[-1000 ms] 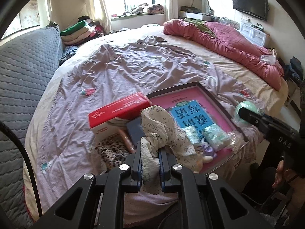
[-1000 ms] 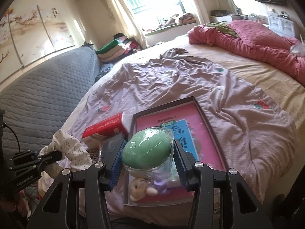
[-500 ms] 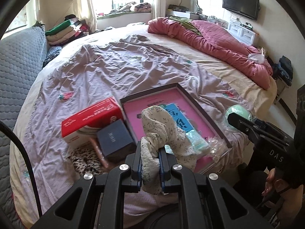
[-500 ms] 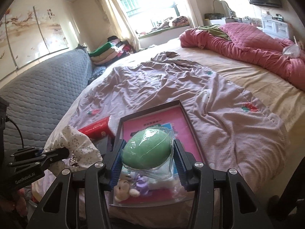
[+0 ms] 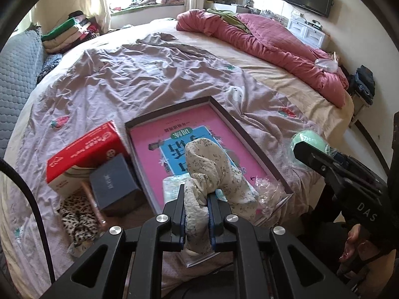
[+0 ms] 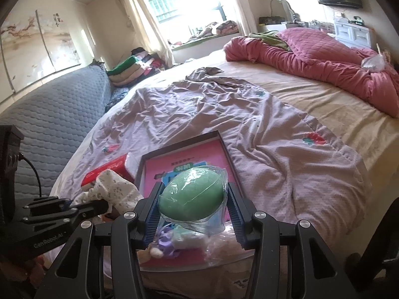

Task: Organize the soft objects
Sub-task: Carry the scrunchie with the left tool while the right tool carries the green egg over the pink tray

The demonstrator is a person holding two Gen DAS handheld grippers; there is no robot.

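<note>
My left gripper [image 5: 195, 199] is shut on a white floral cloth [image 5: 207, 164], which bunches up above the fingers over the near end of a dark-rimmed tray [image 5: 224, 117] with a pink book in it. My right gripper [image 6: 192, 199] is shut on a green soft ball in clear plastic wrap [image 6: 190, 194], held above the tray's [image 6: 225, 147] near end. In the left wrist view the right gripper [image 5: 306, 149] and ball [image 5: 308, 137] sit at the tray's right. The right wrist view shows the left gripper [image 6: 99, 205] and cloth [image 6: 112, 189] at the lower left.
A red box [image 5: 84, 147], a dark blue box [image 5: 112, 182] and a leopard-print cloth [image 5: 77, 219] lie left of the tray on the lilac sheet. Small packets [image 5: 172, 186] and a purple plush toy [image 6: 165, 245] lie at the tray's near end. A red quilt [image 5: 261, 39] is heaped far right.
My left gripper has carried the floral cloth to the right, from beside the red box to over the tray. The right gripper has shifted slightly, still holding the green ball.
</note>
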